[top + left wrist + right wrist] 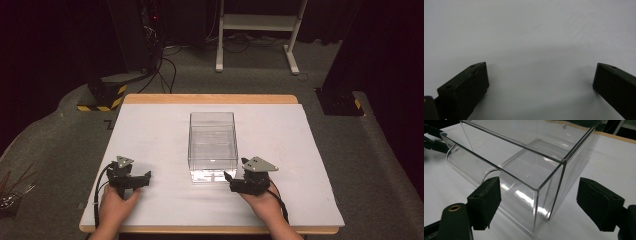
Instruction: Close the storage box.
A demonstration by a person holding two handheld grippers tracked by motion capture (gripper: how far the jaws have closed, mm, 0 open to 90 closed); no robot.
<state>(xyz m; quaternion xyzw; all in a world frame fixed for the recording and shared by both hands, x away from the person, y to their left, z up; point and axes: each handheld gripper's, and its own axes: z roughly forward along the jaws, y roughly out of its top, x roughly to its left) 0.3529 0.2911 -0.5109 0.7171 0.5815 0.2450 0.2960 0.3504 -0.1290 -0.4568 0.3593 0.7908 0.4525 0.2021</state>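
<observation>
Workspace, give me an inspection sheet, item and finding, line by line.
Surface: white sheet on a wooden table.
Job's things: clear plastic box, open-topped, nothing seen inside.
Clutter: nothing seen on the sheet.
Grippers: left gripper open over bare sheet; right gripper open, aimed at the box's near corner.
Cables: black cable trails from the left gripper.
Surroundings: grey carpet, white stand, striped block.

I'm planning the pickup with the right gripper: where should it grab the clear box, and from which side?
Probably the top rim of the clear box at its near right corner, from the near right side: the right gripper already faces that corner, fingers open, and the open top leaves a thin wall to pinch.
</observation>
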